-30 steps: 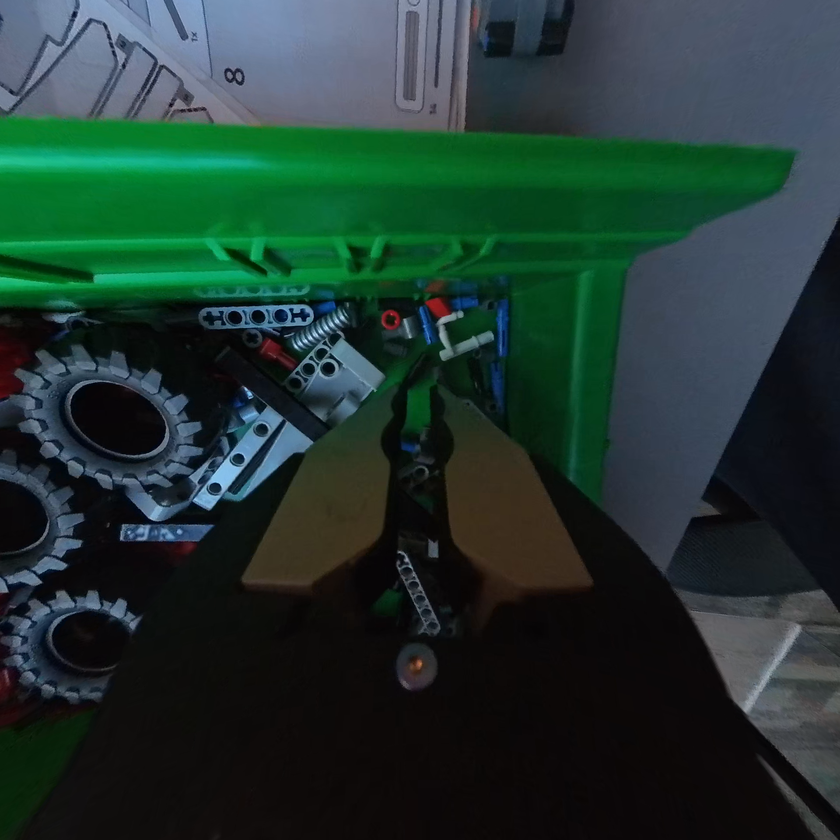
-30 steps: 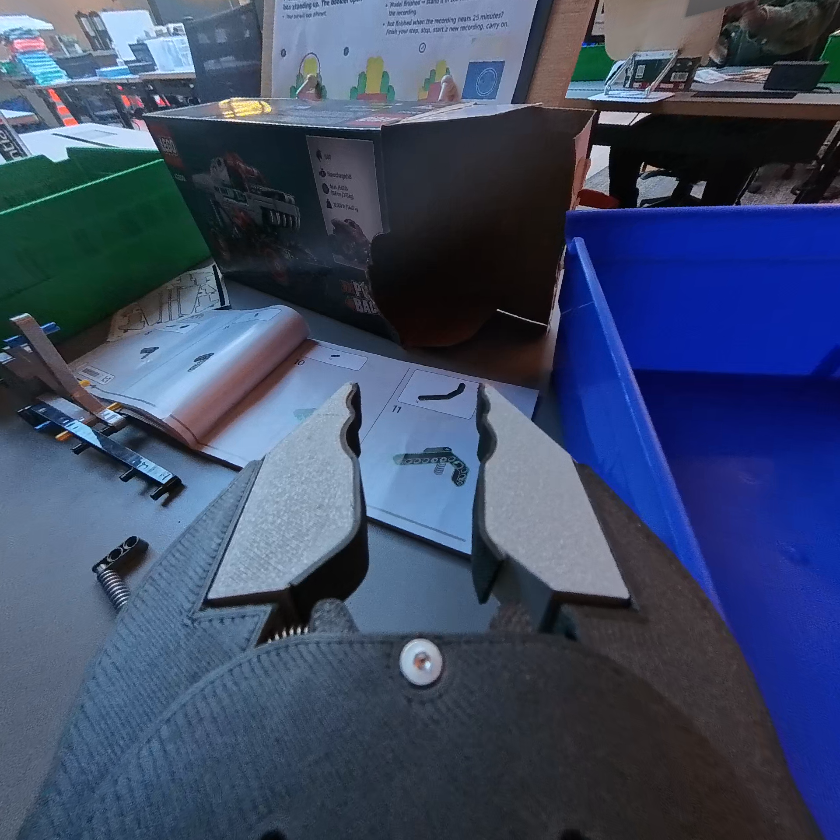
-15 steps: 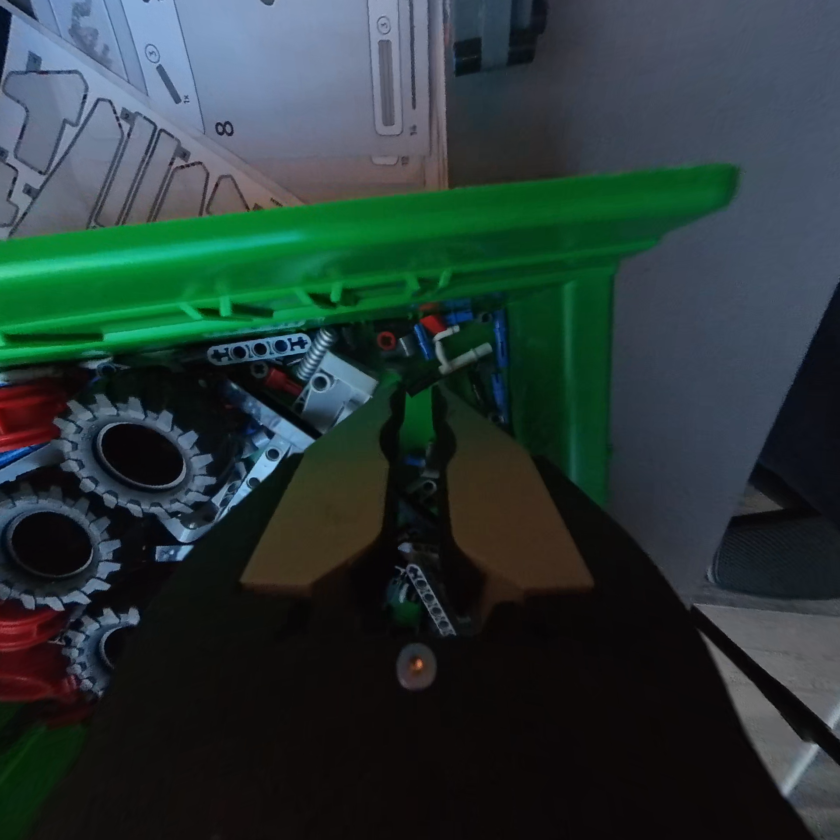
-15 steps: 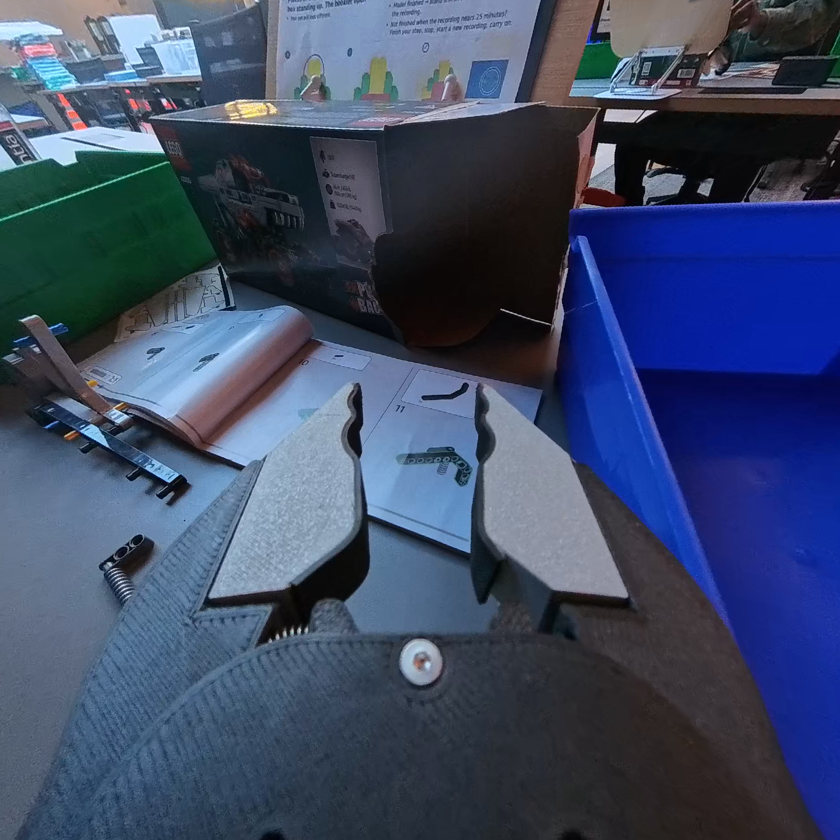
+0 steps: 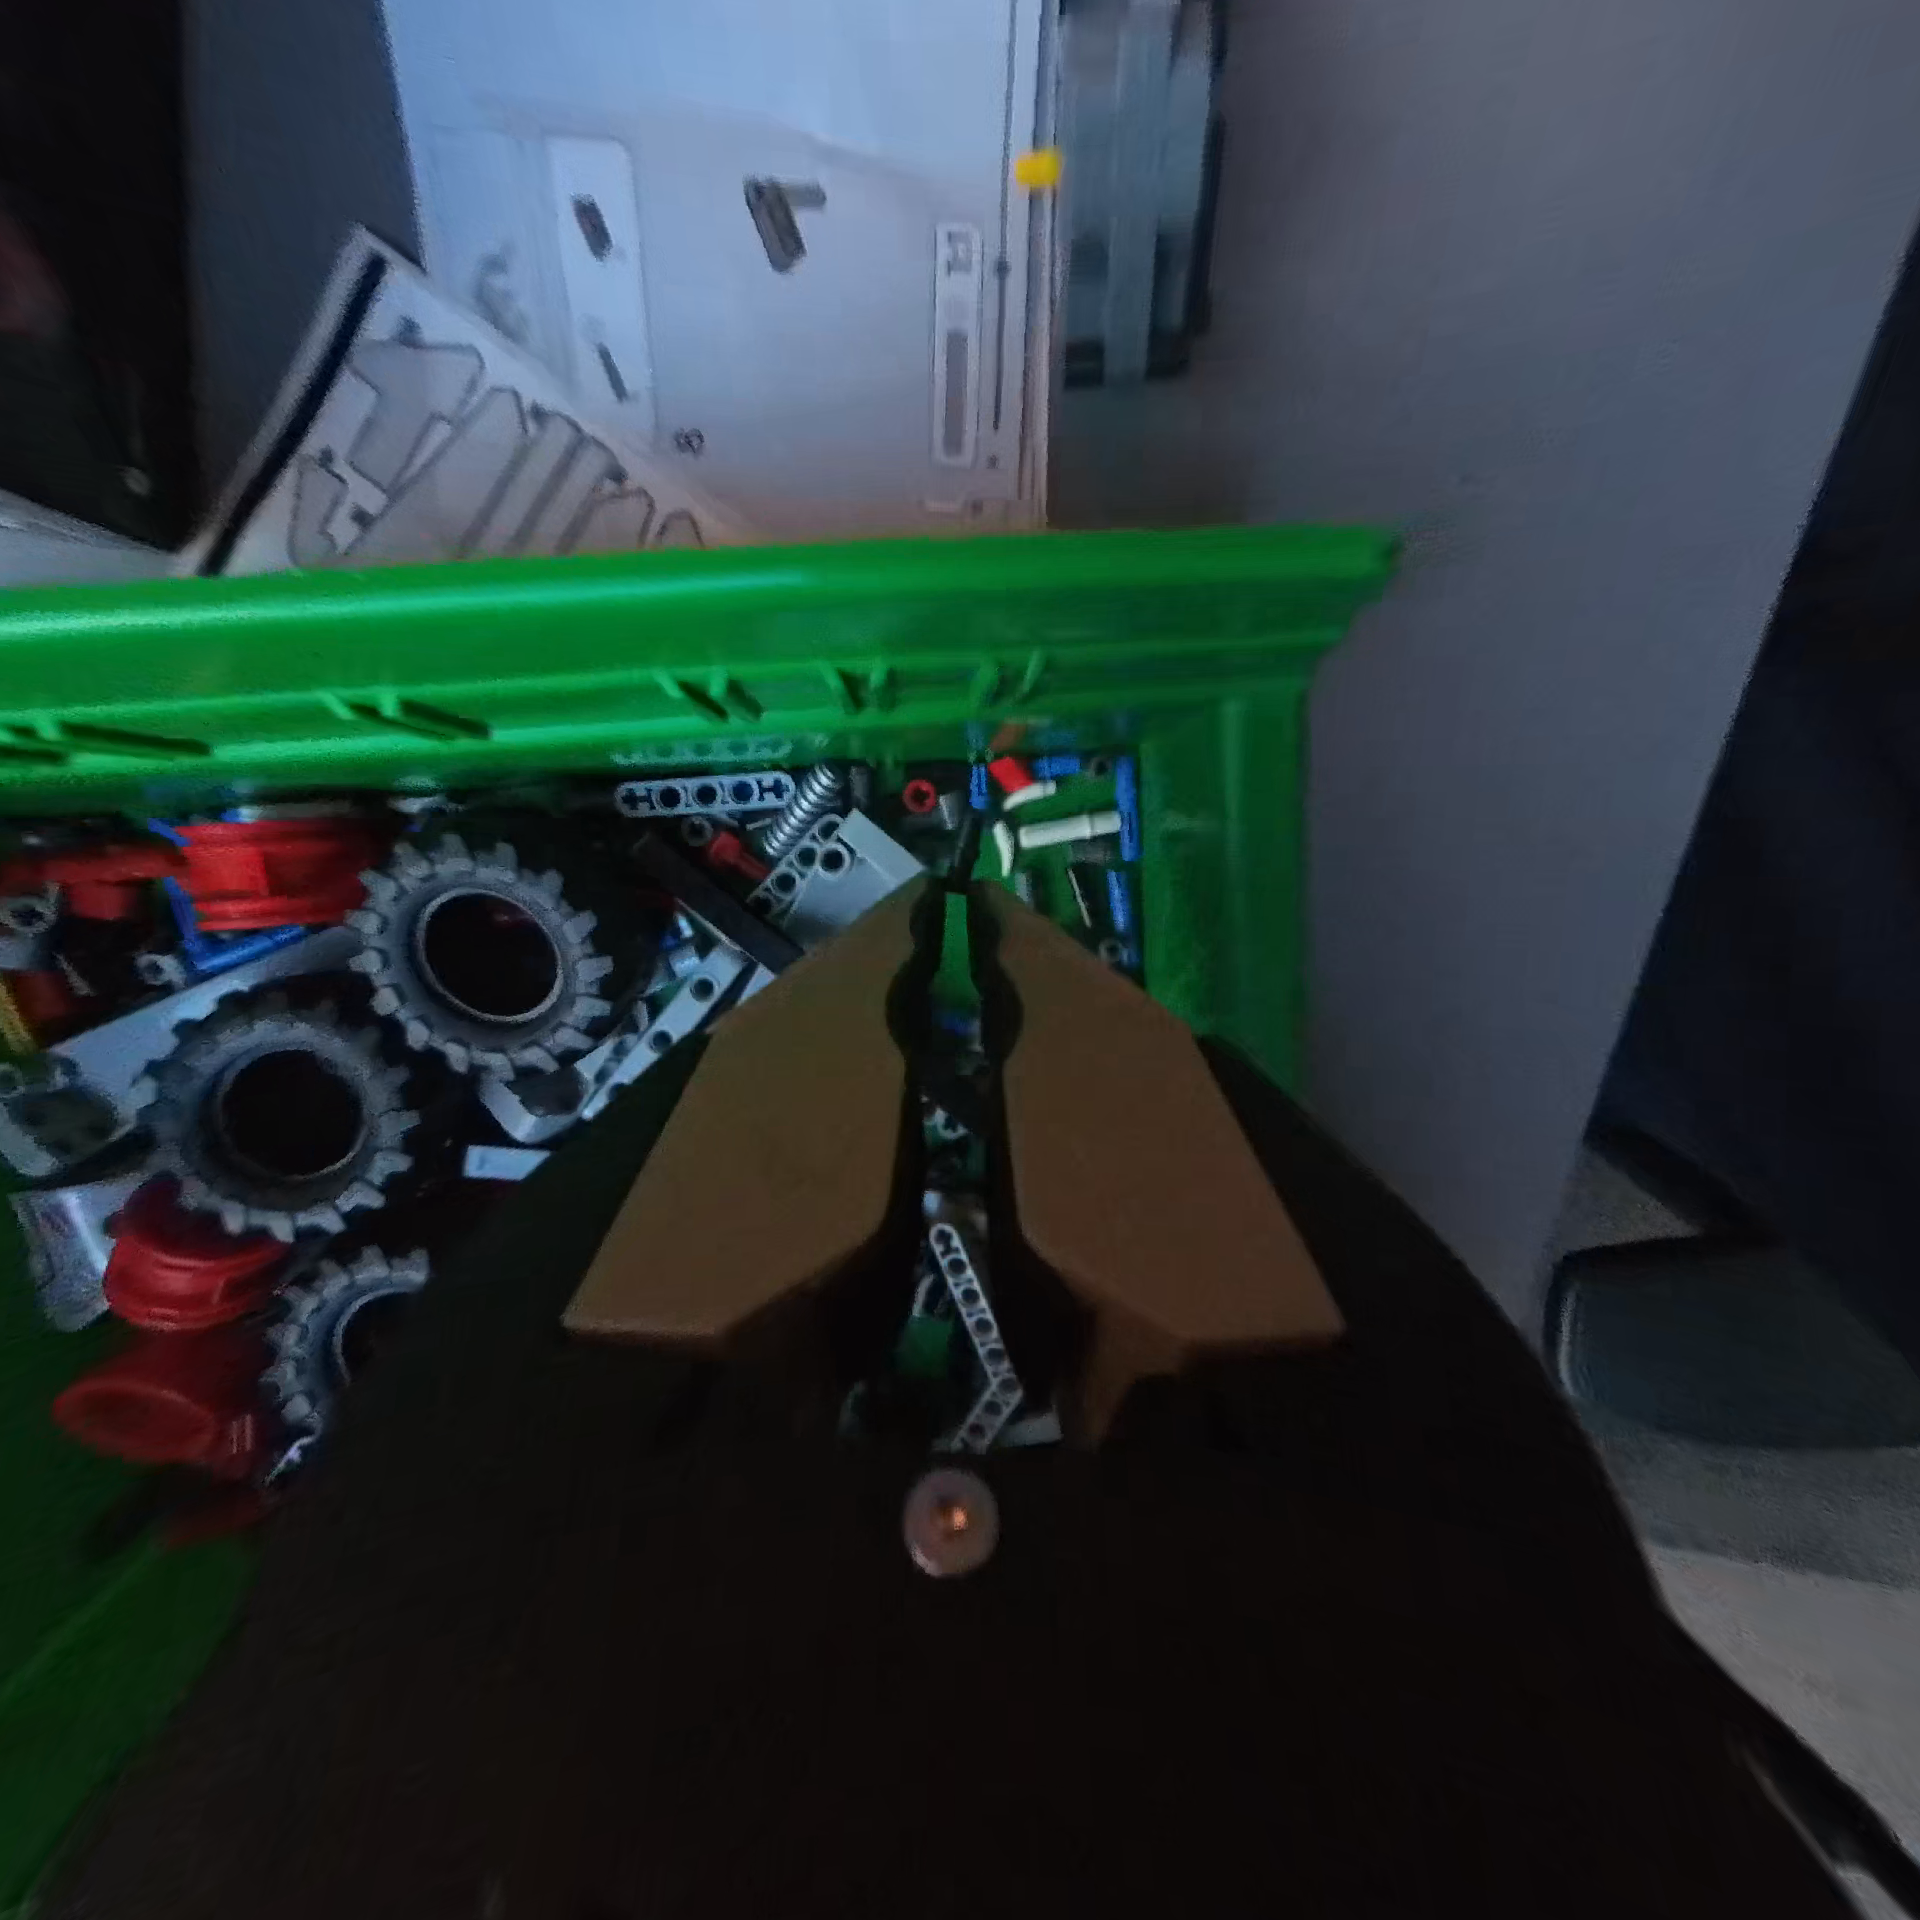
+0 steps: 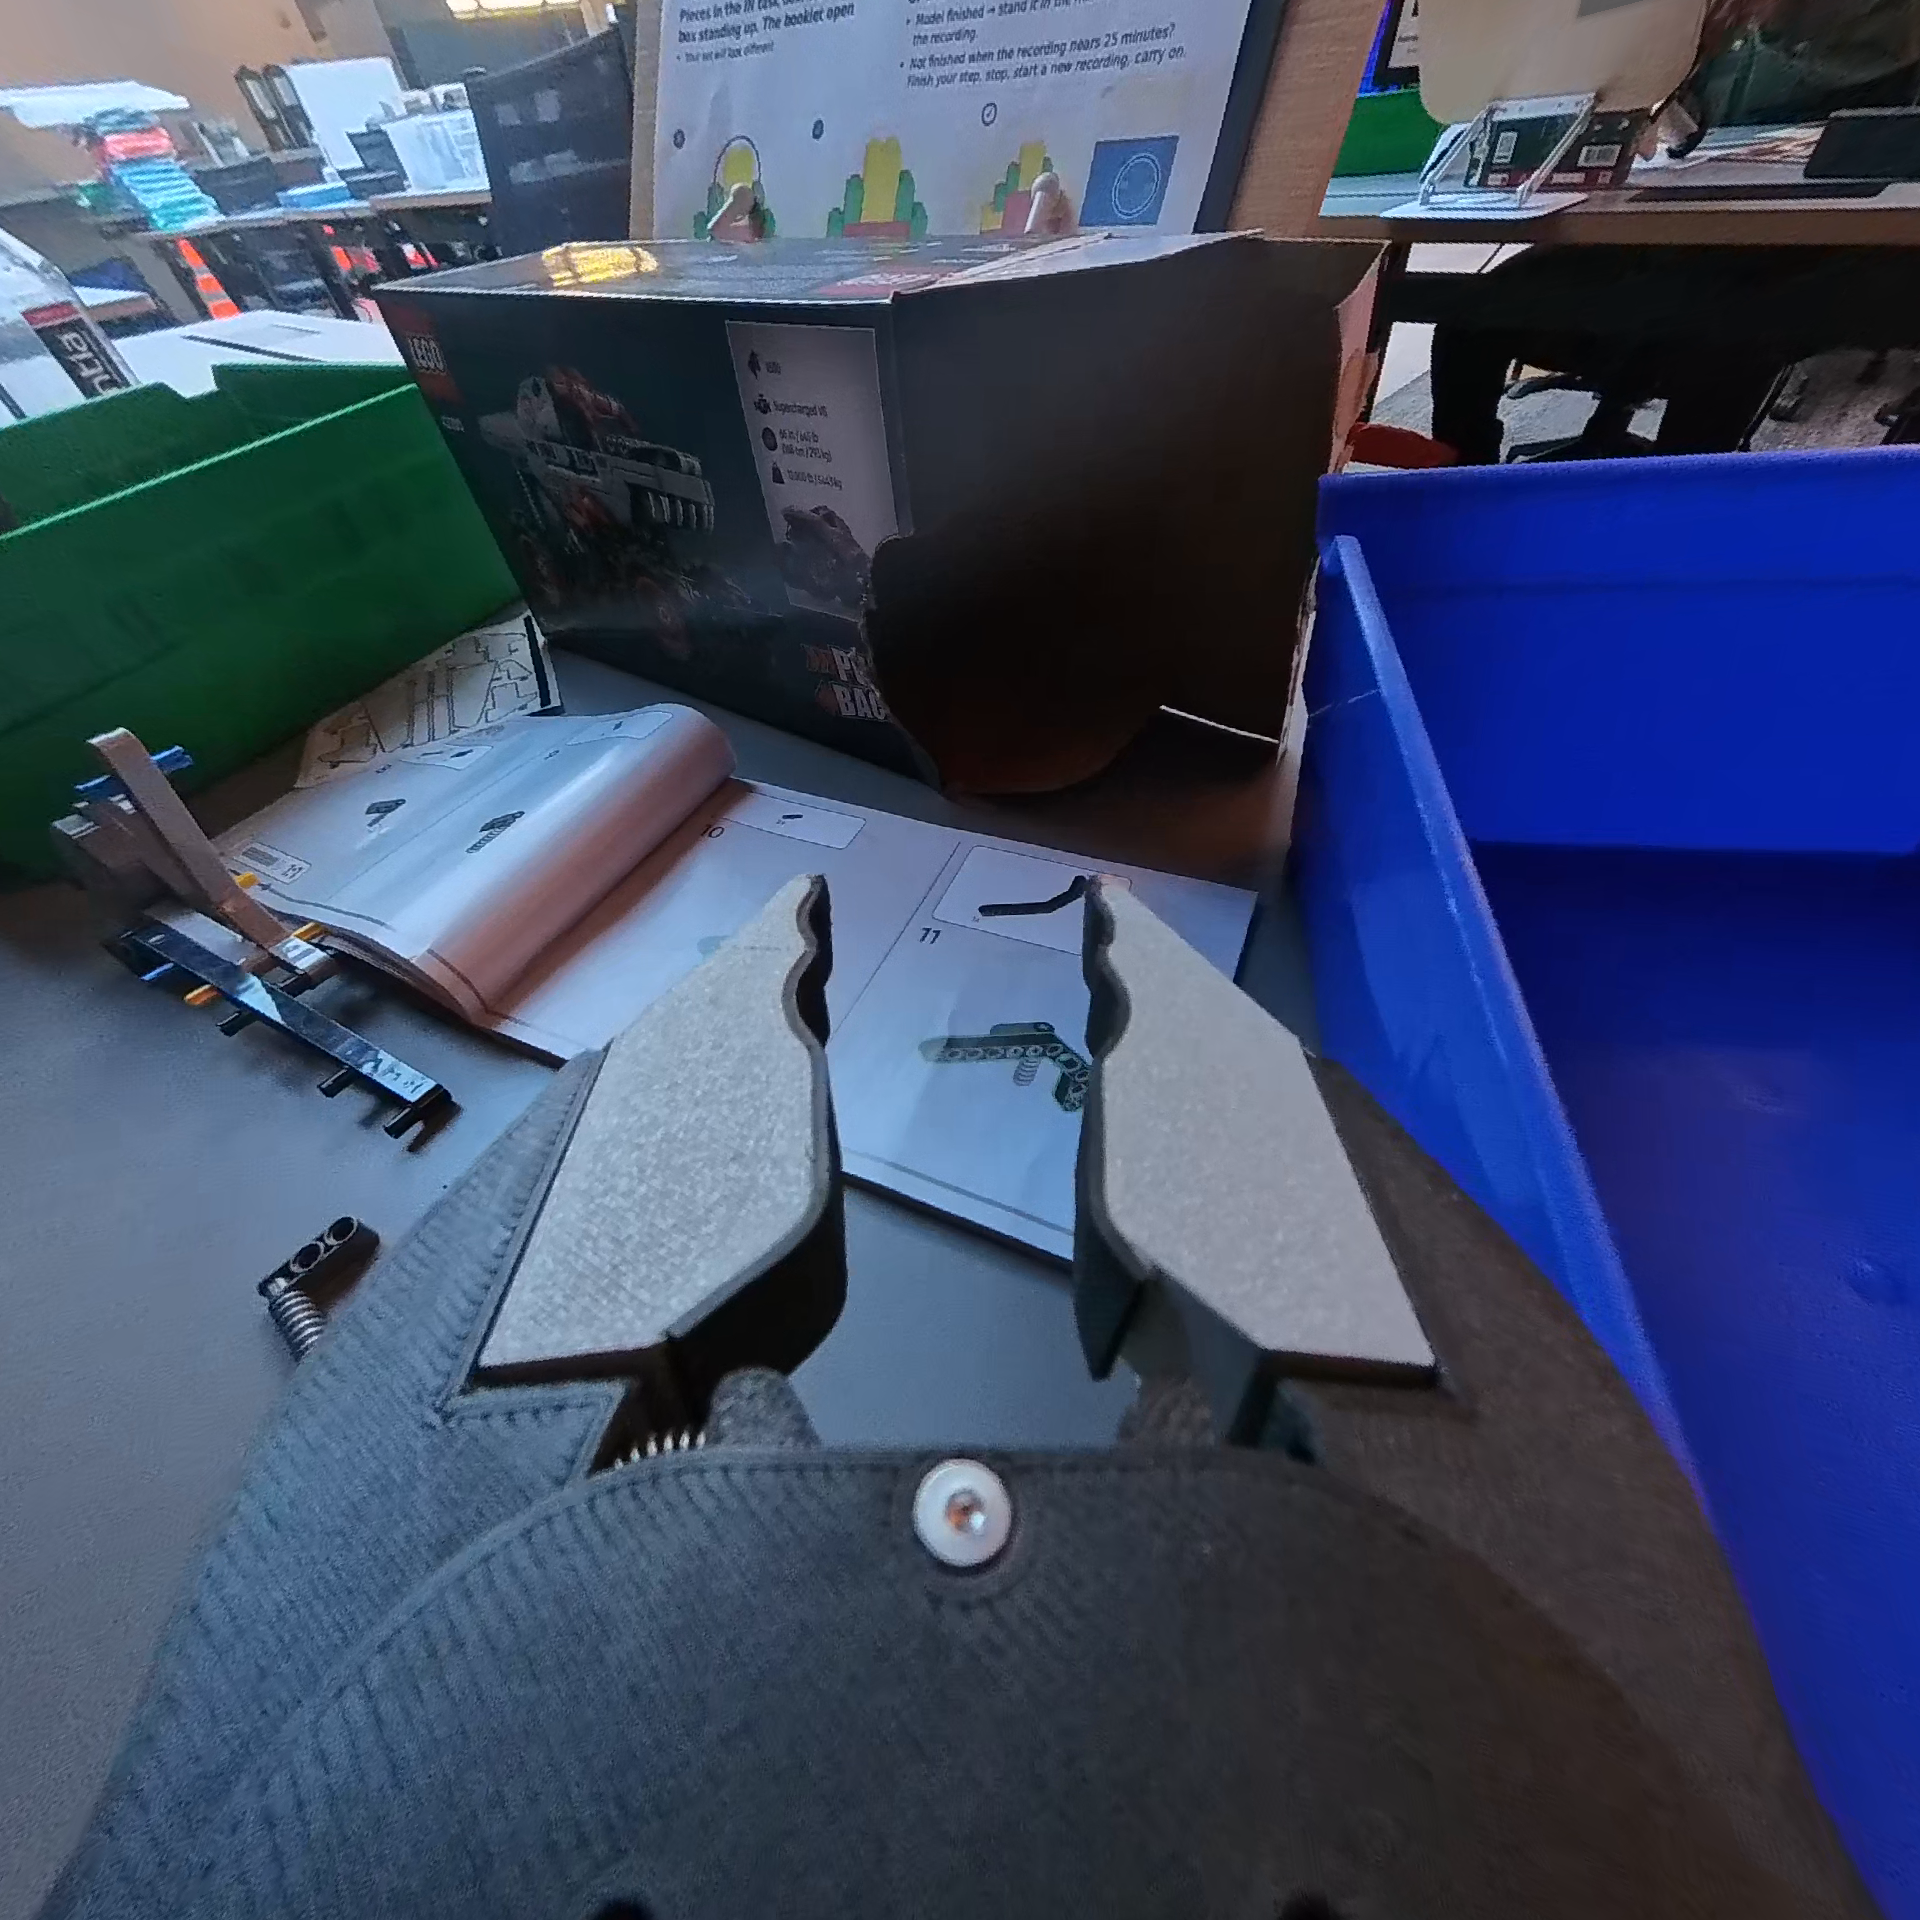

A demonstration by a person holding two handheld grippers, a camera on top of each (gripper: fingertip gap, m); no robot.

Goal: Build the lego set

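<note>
My left gripper [image 5: 951,894] hangs over the right end of the green bin [image 5: 727,613], which is full of loose Lego parts. Its tan fingers are almost together, and a thin black piece [image 5: 962,844] sticks out from between their tips. Below lie grey toothed tyres [image 5: 483,956], red hubs [image 5: 270,862] and grey beams [image 5: 971,1320]. My right gripper [image 6: 956,904] is open and empty, low over the table above the open instruction booklet [image 6: 582,831]. A black beam with pins [image 6: 281,1018] and a small spring part [image 6: 312,1278] lie on the table to its left.
The dark Lego box [image 6: 831,468] stands behind the booklet. A blue bin [image 6: 1558,727] stands close on the right and the green bin [image 6: 208,582] on the left. A sticker sheet [image 5: 499,488] lies beyond the green bin's rim. Across from one pair of fingers to the other is roughly 40 cm.
My left gripper has risen and drawn back from the parts, so the bin's rim sits lower in its view, and its fingers have closed a little. The right gripper has barely moved.
</note>
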